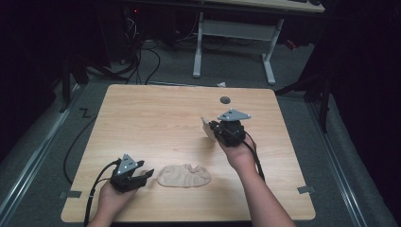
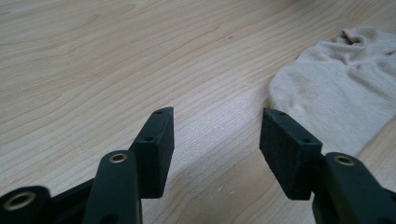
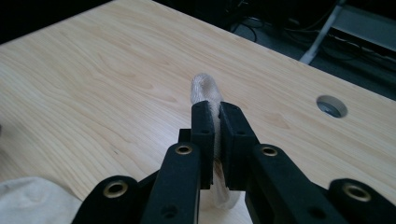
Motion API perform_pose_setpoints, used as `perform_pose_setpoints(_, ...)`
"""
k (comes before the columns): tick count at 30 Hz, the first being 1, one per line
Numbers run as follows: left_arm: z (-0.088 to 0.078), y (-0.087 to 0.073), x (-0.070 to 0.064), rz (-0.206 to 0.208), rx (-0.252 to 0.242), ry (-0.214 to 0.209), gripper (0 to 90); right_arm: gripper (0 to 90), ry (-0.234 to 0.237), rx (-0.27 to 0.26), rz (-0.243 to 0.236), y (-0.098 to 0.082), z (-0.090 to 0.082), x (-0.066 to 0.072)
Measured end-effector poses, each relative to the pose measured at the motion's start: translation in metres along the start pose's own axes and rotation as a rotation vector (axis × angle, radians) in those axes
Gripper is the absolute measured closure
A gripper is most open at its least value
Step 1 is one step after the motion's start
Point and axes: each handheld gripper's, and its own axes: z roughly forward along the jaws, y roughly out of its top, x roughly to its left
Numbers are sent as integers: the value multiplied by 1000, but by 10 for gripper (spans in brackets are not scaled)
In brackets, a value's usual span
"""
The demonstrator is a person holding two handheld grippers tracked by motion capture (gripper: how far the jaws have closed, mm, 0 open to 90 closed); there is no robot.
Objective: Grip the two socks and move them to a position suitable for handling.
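Two beige socks in play. Right tongs (image 1: 211, 126) pinch one sock (image 1: 206, 127), jaws pressed together on the fabric; in the right gripper view the held sock (image 3: 205, 88) sticks up past the jaw tips and a bit of it hangs below them. Right tongs are held up off the surface (image 1: 156, 123), over its right-centre part, with the sock on the side of the tongs facing the left hand.

Left tongs (image 1: 147, 174) sit low near the front edge of the surface, jaws spread, nothing between them. In the left gripper view bare wood (image 2: 116, 60) shows in the gap between the two pads (image 2: 156, 144).

Second sock (image 1: 184, 176) lies flat and bunched on the surface, just beside the left tongs' tips, on their right-hand side; not touching, as far as the high view shows. In the left gripper view that sock (image 2: 341, 88) lies ahead and to the right of the right pad, close to it. In the right gripper view a corner of it (image 3: 32, 200) shows at lower left, below and behind the right tongs.

Round grommet hole (image 1: 225, 100) in the surface is beyond the right tongs, well apart from the lying sock. The two tongs are well apart from each other.
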Motion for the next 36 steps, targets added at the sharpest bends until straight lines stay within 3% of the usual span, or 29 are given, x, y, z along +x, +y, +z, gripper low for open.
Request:
perform_pose_setpoints(4, 0, 0, 0, 0, 2, -1, 455, 853, 27, -15, -14, 8, 4, 15)
perform_pose_setpoints(8, 1, 0, -1, 2, 3, -2, 456, 853, 83, -40, -17, 17, 10, 37)
perform_pose_setpoints(14, 1, 0, -1, 2, 3, 1, 455, 852, 170, -63, -59, 27, 20, 77)
perform_pose_setpoints(17, 0, 0, -1, 3, 3, 1, 455, 851, 196, -68, -67, 28, 25, 88)
perform_pose_setpoints(23, 0, 0, -1, 1, -2, 1, 455, 850, 184, -22, -44, 14, 42, 84)
perform_pose_setpoints(36, 2, -1, -2, 1, 6, 3, 455, 849, 92, 70, 73, -41, 57, 43)
